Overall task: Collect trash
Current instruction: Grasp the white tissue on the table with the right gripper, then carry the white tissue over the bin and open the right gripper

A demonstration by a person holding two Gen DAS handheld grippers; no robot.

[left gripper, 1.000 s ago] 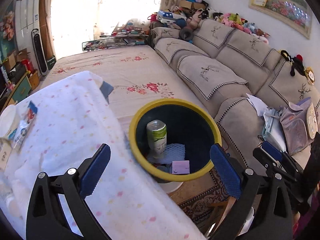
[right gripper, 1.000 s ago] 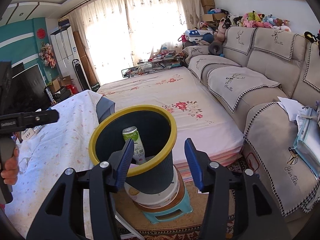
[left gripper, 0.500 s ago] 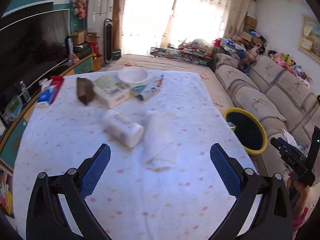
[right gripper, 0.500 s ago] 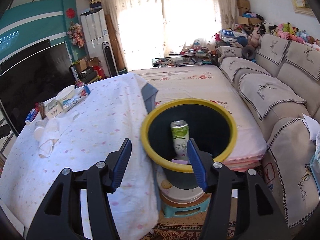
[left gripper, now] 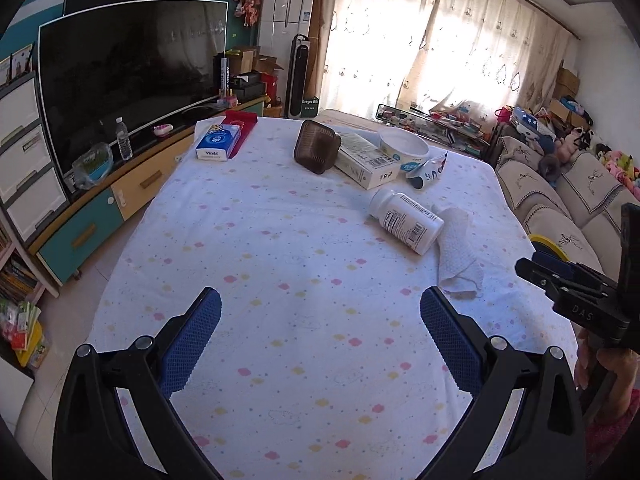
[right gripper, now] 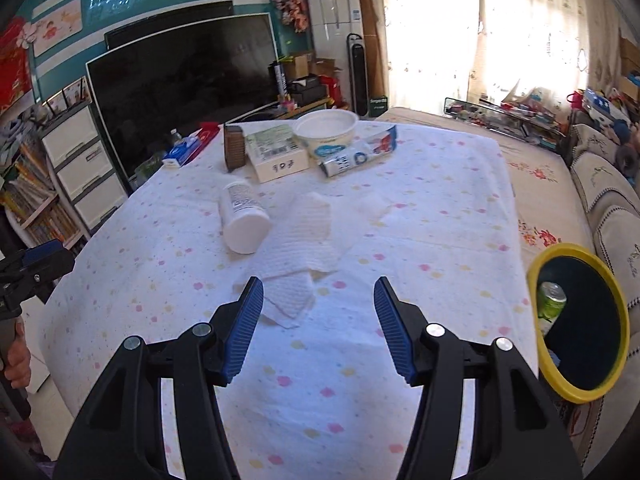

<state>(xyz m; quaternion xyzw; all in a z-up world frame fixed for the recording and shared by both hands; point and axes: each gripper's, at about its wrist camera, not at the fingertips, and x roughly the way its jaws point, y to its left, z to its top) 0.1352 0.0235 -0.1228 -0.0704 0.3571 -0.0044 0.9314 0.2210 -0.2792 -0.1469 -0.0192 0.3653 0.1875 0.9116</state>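
White, crumpled paper towel [right gripper: 298,256] on the dotted cloth of the bench [left gripper: 280,320], lying just ahead of the right hand-held gripper [right gripper: 319,326] and touching the base of a tipped white pill bottle [right gripper: 243,216]. Blue pads parted about halfway, nothing between them. Left hand-held gripper [left gripper: 320,338] spread wide over bare cloth, likewise holding nothing.

Further back on the bench: brown ribbed tub [left gripper: 318,149], printed white carton [left gripper: 366,158], white bowl [left gripper: 403,146], flattened tube [right gripper: 360,152], blue tissue pack [left gripper: 219,143] beside a red box [left gripper: 242,120]. Off the right edge, yellow-rimmed bin [right gripper: 576,324] with a green can [right gripper: 550,300] already standing inside.

Step in hand, by the look of it: between pieces, both grippers empty and facing the litter, with the next pickup not yet begun. Nearest candidate for the right side: the paper towel, almost in line with the pads. Bottle close behind, lying on its side and likely to roll if nudged.

Next move probably calls for lowering the right pads onto the towel, pinching a raised fold rather than a flat edge, and keeping clear of the bottle's base. Thin, limp sheet, so a firm close needed and a lift straight up before swinging right toward the bin. Second white scrap [right gripper: 372,204] farther along the cloth, too washed out by glare to name.
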